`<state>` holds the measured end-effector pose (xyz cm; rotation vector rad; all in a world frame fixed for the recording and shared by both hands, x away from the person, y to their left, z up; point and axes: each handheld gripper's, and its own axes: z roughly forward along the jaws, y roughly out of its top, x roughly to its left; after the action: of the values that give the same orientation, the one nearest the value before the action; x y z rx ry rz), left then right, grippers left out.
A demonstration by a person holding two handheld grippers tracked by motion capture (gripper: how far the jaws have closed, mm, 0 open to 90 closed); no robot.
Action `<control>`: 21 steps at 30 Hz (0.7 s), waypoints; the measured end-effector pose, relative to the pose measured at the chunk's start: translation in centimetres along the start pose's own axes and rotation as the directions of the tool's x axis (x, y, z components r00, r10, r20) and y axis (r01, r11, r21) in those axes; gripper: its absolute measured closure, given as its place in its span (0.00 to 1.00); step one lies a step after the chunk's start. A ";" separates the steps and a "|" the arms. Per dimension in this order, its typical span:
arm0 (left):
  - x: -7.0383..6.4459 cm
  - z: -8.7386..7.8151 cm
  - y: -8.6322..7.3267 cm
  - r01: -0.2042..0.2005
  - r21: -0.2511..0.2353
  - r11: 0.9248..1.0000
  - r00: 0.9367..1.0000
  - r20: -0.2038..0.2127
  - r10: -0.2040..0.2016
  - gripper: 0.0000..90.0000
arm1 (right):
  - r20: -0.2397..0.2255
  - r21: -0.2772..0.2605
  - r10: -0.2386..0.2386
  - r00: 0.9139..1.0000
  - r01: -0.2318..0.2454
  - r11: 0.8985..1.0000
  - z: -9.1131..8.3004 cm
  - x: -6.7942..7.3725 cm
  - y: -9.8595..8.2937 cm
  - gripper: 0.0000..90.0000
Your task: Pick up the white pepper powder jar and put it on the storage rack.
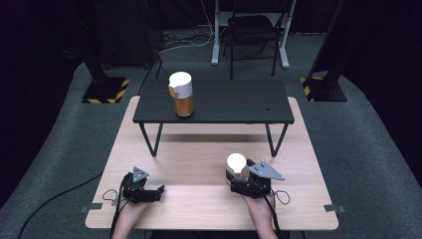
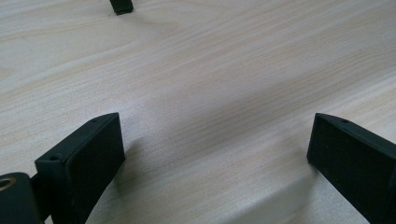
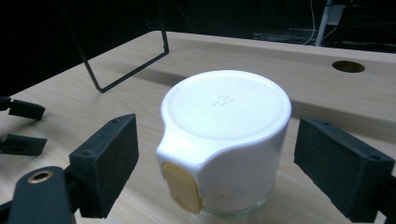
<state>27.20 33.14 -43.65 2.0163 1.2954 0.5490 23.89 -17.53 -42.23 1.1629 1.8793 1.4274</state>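
Note:
A glass jar (image 3: 224, 140) with a white lid and a tan tab stands on the light wooden table (image 1: 199, 164) at the front right. My right gripper (image 3: 219, 140) is open, one jaw on each side of that jar (image 1: 237, 164), with a gap on both sides. A second white-lidded jar (image 1: 180, 94) with amber contents stands on the left part of a low black shelf (image 1: 239, 102). My left gripper (image 1: 159, 191) rests open near the front left of the table. Between its jaws, the left gripper (image 2: 215, 135) holds nothing, just bare wood.
The black shelf stands on thin metal legs (image 1: 152, 139) across the back of the table. One leg foot (image 2: 121, 5) sits ahead of the left gripper. A round cable hole (image 3: 348, 66) is in the tabletop. A chair (image 1: 251, 30) and stand bases stand on the floor beyond.

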 end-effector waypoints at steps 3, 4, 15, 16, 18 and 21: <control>0.0 0.0 0.0 -0.002 0.001 1.000 1.000 0.000 0.002 0.03 | 0.007 -0.001 0.002 1.000 -0.002 1.000 0.6 0.1 -0.1 0.15; 0.0 0.0 0.0 -0.002 0.001 1.000 1.000 0.000 0.002 0.03 | 0.010 -0.001 0.002 1.000 -0.002 1.000 0.7 0.2 -0.1 0.16; 0.0 0.0 0.1 -0.003 0.002 1.000 1.000 0.001 0.003 0.03 | 0.028 -0.009 -0.003 1.000 0.004 1.000 2.3 0.7 -0.6 0.20; 0.0 0.0 0.1 -0.003 0.002 1.000 1.000 0.001 0.003 0.03 | 0.030 -0.011 -0.004 1.000 0.004 1.000 2.4 0.8 -0.6 0.21; 0.0 0.0 0.1 -0.003 0.002 1.000 1.000 0.002 0.003 0.03 | 0.030 -0.010 -0.002 1.000 0.002 1.000 2.6 0.7 -0.6 0.21; 0.0 0.0 0.1 -0.003 0.002 1.000 1.000 0.002 0.003 0.03 | 0.034 -0.010 -0.002 0.999 0.003 1.000 2.8 0.8 -0.6 0.23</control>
<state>27.28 33.11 -43.62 2.0201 1.2919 0.5469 25.53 -15.42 -43.63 1.1726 1.8480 1.4053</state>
